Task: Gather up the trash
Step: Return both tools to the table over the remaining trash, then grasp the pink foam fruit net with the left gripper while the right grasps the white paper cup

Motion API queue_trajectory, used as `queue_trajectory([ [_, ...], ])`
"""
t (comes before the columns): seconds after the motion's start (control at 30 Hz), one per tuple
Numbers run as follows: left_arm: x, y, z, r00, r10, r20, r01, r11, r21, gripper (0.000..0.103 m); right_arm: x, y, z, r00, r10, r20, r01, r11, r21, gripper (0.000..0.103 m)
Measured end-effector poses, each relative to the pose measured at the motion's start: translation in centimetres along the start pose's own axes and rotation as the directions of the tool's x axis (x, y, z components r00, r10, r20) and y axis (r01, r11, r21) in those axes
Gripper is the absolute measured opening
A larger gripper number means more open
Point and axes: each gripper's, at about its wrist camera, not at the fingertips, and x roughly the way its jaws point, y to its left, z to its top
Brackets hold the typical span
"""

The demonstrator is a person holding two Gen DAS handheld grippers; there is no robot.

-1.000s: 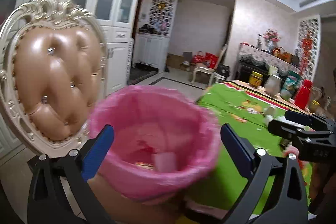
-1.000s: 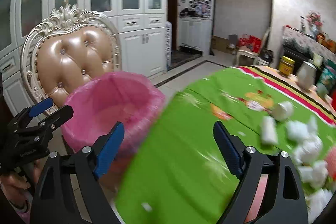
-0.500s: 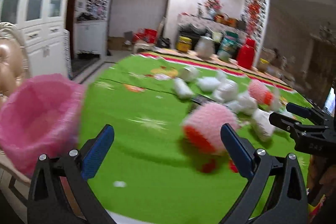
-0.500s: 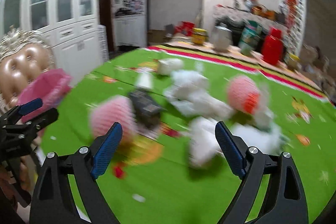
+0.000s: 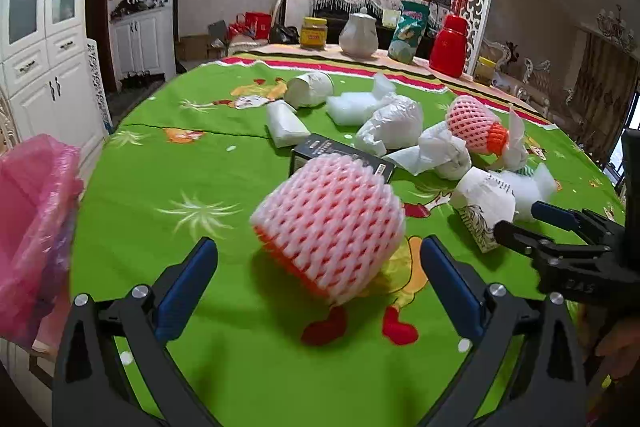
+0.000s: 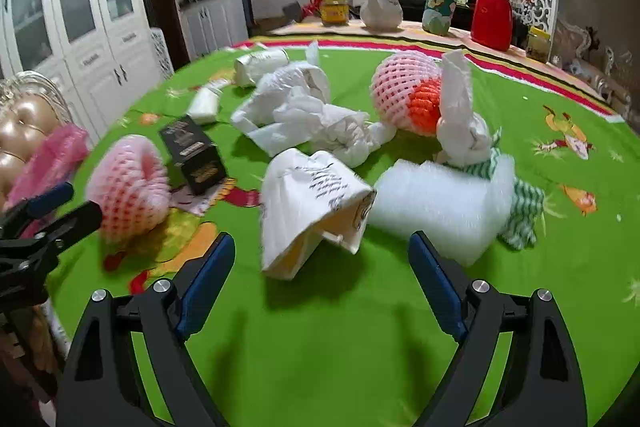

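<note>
Trash lies scattered on the green tablecloth. My left gripper is open, and a pink foam fruit net sits just ahead of its blue pads, untouched. In the right wrist view my right gripper is open just short of a crushed white paper cup, with a white foam sheet to the right of the cup. A black box, crumpled white paper and a second foam net with an orange end lie further back. The pink-lined bin stands off the table's left edge.
A yellow jar, a white teapot, a green bag and a red flask stand along the table's far edge. A padded chair sits by the bin, with white cabinets behind it.
Both grippers swung right, away from the pink bin and chair, and now face the trash on the table. The foam net and the paper cup have come close to the fingers.
</note>
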Motion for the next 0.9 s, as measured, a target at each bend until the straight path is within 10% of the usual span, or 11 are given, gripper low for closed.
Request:
queue_trajectory([
  [0.27, 4.0, 0.3, 1.0, 0.995, -0.006, -0.102, 0.001, 0.999, -0.047, 0.097, 2.7, 0.2, 1.7, 0.999, 0.002, -0.041, -0.001, 1.000, 0.009, 0.069],
  [0.6, 3.0, -0.3, 1.0, 0.999, -0.018, -0.039, 0.016, 0.999, -0.034, 0.021, 1.8, 0.5, 1.8, 1.000, 0.011, 0.005, -0.011, 1.000, -0.012, 0.065],
  [0.9, 1.1, 0.1, 0.9, 0.999, 0.007, 0.049, -0.004, 0.998, -0.057, 0.019, 1.1, 0.7, 1.8, 0.999, -0.013, 0.041, 0.014, 1.000, -0.026, 0.065],
])
